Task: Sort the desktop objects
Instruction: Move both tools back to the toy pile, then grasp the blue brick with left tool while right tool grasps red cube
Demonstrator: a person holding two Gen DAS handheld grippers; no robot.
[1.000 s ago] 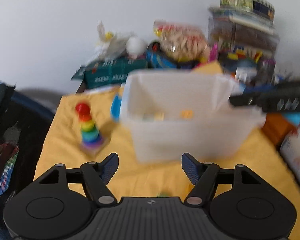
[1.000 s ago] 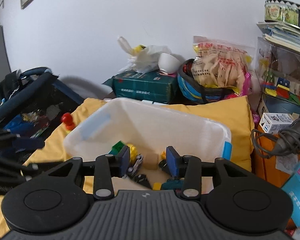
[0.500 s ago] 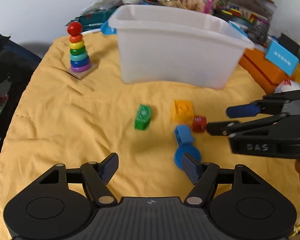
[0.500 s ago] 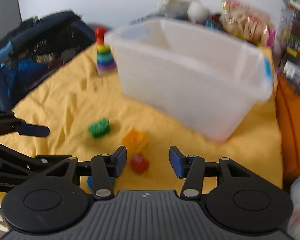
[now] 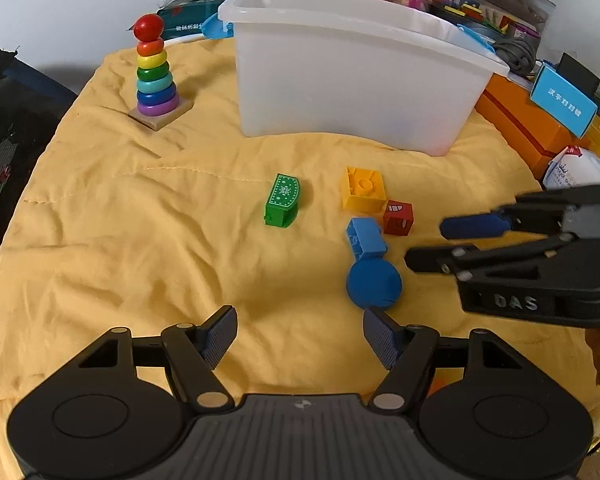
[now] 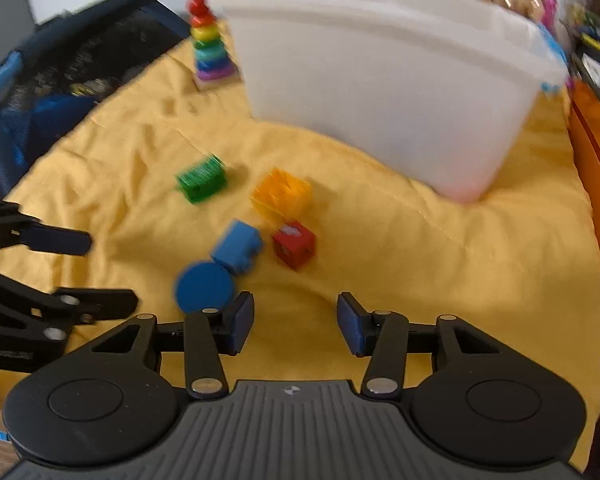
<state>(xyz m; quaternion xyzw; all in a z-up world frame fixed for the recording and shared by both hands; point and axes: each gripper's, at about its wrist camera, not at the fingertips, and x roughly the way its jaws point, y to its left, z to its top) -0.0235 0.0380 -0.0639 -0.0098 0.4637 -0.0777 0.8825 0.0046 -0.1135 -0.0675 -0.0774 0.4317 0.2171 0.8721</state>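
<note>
Both grippers lowered, yellow cloth [image 5: 140, 240], white wall [image 5: 60, 8]

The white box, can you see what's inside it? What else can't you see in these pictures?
- Inside of the white box: hidden in both views by its own cloudy walls.
- Red cube: the markings on it are smeared by blur in the right wrist view.
- Blue card: print too small to read, left wrist view.
- Right gripper: its body is cut off by the left wrist view's right edge; jaws closing, nothing between them.
</note>
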